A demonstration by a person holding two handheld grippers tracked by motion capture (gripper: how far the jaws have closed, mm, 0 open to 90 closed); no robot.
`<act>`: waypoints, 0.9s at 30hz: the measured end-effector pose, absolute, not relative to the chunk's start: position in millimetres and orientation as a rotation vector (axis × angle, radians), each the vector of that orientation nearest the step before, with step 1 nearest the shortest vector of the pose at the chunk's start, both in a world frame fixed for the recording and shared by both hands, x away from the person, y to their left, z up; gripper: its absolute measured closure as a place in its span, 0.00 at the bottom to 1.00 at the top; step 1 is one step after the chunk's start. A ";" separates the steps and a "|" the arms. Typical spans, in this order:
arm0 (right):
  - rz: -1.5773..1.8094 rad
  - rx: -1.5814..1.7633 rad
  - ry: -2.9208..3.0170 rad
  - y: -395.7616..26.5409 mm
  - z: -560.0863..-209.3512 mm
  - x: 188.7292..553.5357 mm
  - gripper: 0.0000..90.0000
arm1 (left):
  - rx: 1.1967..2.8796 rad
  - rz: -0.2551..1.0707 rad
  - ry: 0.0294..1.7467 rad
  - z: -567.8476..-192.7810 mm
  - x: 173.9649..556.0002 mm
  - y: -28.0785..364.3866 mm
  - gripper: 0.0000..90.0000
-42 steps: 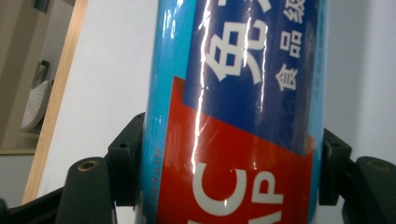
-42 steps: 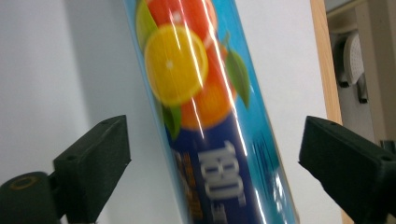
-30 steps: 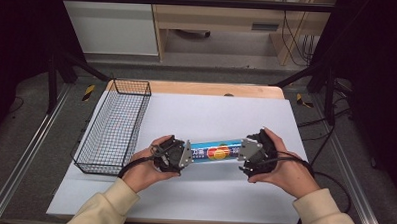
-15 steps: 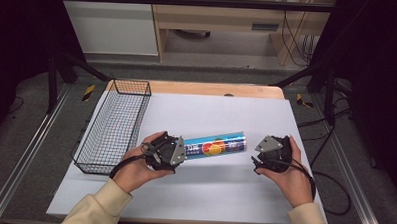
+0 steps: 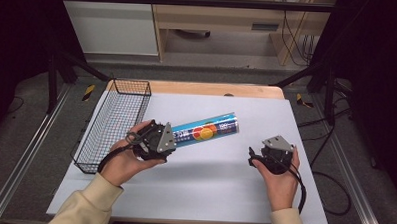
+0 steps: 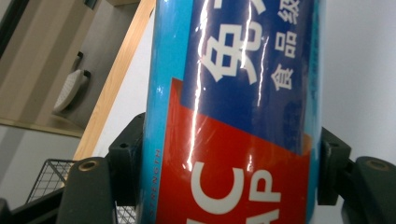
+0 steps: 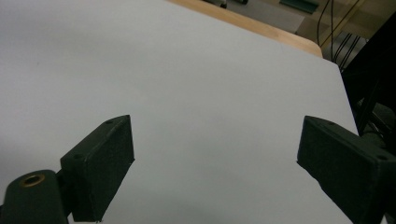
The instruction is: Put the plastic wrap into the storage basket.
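Note:
A blue cylindrical tube (image 5: 206,131) with red and orange print hangs slanted over the white table top (image 5: 209,187). My left gripper (image 5: 171,139) is shut on its near left end. In the left gripper view the tube (image 6: 233,93) fills the space between the two black pads (image 6: 125,163), which press on both its sides. My right gripper (image 5: 273,152) is low over the table at the right, well apart from the tube's free end. Its jaws (image 7: 215,158) stand open and have just been closing, with nothing between them but bare table.
A black wire basket (image 5: 111,124) stands along the table's left side, just beyond my left hand. The table's wooden far edge (image 5: 212,89) runs behind the tube. Cables trail from both grippers toward the near edge.
My right gripper has let go of the tube's right end and moved right and down, away from it. My left gripper has risen with the tube, which now slants up to the right.

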State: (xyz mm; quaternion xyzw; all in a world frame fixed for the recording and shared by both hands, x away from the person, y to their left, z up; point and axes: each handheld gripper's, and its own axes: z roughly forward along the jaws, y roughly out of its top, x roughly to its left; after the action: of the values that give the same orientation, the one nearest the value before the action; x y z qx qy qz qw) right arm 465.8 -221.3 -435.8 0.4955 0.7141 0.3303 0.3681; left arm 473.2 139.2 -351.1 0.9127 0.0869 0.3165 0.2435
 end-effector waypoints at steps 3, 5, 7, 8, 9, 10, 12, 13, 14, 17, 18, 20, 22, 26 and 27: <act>0.883 1.292 1.811 -219.3 -440.3 459.9 0.12 | 2.484 0.864 0.266 -346.0 475.2 145.3 0.34; 0.908 1.304 1.794 -217.5 -444.9 457.6 0.13 | 2.494 0.876 0.283 -341.6 475.8 149.4 0.34; 0.924 1.313 1.794 -216.5 -446.5 457.0 0.12 | 2.494 0.890 0.303 -336.9 475.1 154.4 0.34; 0.930 1.311 1.792 -215.8 -446.3 456.7 0.12 | 2.483 0.905 0.313 -335.0 474.2 157.1 0.34; 0.938 1.303 1.791 -214.7 -445.5 456.0 0.12 | 2.474 0.902 0.328 -332.5 473.7 160.1 0.34; 0.938 1.294 1.782 -214.0 -444.6 454.7 0.12 | 2.464 0.912 0.348 -329.5 472.4 163.5 0.34; 0.937 1.274 1.770 -212.8 -443.1 452.5 0.12 | 2.461 0.925 0.371 -324.8 471.0 168.5 0.34; 0.931 1.268 1.768 -212.2 -442.9 451.9 0.12 | 2.459 0.936 0.385 -322.7 469.6 171.2 0.34; 0.923 1.277 1.759 -211.0 -442.8 451.3 0.12 | 2.458 0.934 0.406 -320.1 468.4 174.9 0.34; 0.930 1.294 1.755 -208.1 -443.0 449.4 0.13 | 2.447 0.957 0.460 -315.0 464.6 186.7 0.34; 0.945 1.294 1.751 -207.2 -442.5 448.7 0.13 | 2.426 0.948 0.491 -314.7 464.0 189.7 0.34; 0.952 1.284 1.755 -204.0 -441.9 447.1 0.13 | 2.426 0.958 0.553 -310.6 462.9 198.0 0.34; 0.947 1.281 1.761 -203.0 -441.7 446.5 0.12 | 2.445 0.994 0.605 -307.1 462.3 204.8 0.34; 0.954 1.272 1.758 -202.3 -440.3 445.1 0.12 | 2.465 1.012 0.679 -304.6 459.4 215.8 0.34; 0.956 1.274 1.768 -201.8 -440.8 445.6 0.12 | 2.461 1.011 0.692 -304.5 458.7 218.0 0.34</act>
State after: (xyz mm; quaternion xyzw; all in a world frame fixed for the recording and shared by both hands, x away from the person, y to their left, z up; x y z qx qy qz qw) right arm 445.6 -201.8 -440.8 0.4969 0.6897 0.3728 0.3720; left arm 458.7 218.0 -304.5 0.8781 0.2468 0.3607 0.1948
